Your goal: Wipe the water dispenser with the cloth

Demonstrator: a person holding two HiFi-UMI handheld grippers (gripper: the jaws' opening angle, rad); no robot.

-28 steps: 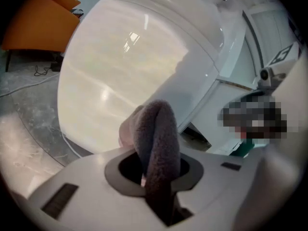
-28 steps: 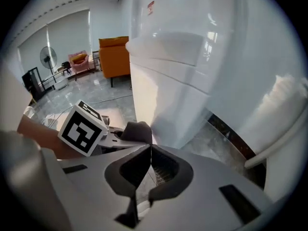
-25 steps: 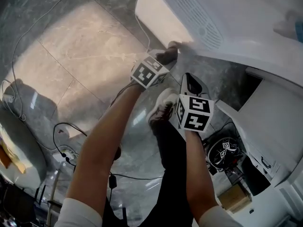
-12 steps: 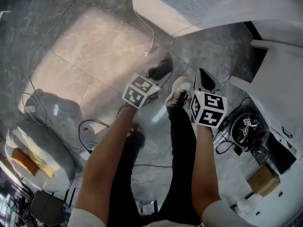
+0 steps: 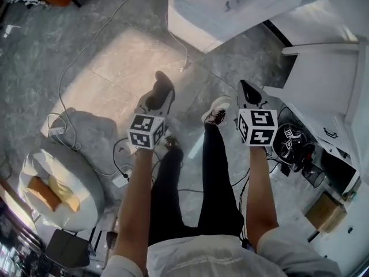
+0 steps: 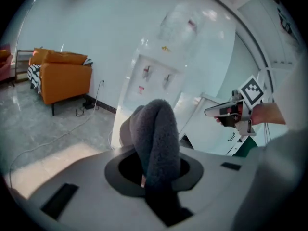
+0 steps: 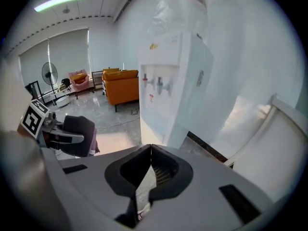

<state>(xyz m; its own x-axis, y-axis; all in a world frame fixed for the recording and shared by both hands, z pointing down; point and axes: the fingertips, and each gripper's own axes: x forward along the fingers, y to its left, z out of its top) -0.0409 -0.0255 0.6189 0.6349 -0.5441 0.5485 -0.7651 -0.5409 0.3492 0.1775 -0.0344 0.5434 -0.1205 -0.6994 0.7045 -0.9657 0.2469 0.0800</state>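
Over the grey stone floor (image 5: 115, 68), short of the water dispenser (image 5: 230, 7): I am standing with both grippers held out ahead of me; neither one is touching the machine.

Left gripper (image 5: 157, 104): its jaws are clamping down on the cloth (image 6: 155, 138); the dark grey pile is bulging up out of the jaws in a thick fold and hiding most of the fingers; from the head view the cloth (image 5: 161, 90) is showing as a dark lump at the gripper's tip, above the floor.

Right gripper (image 7: 150, 153): the jaws are closing tip to tip; nothing is sitting between them.

Dispenser: it is standing upright and white, well apart from both tools; the clear bottle (image 7: 180, 4) is sitting on top; two taps are showing on its front face in the right gripper view.

Around: a pale cable (image 5: 180, 45) is trailing across the floor from the dispenser's base; an orange sofa (image 6: 60, 76) is standing off by the wall; a white cabinet (image 5: 337, 91) is standing at my right.
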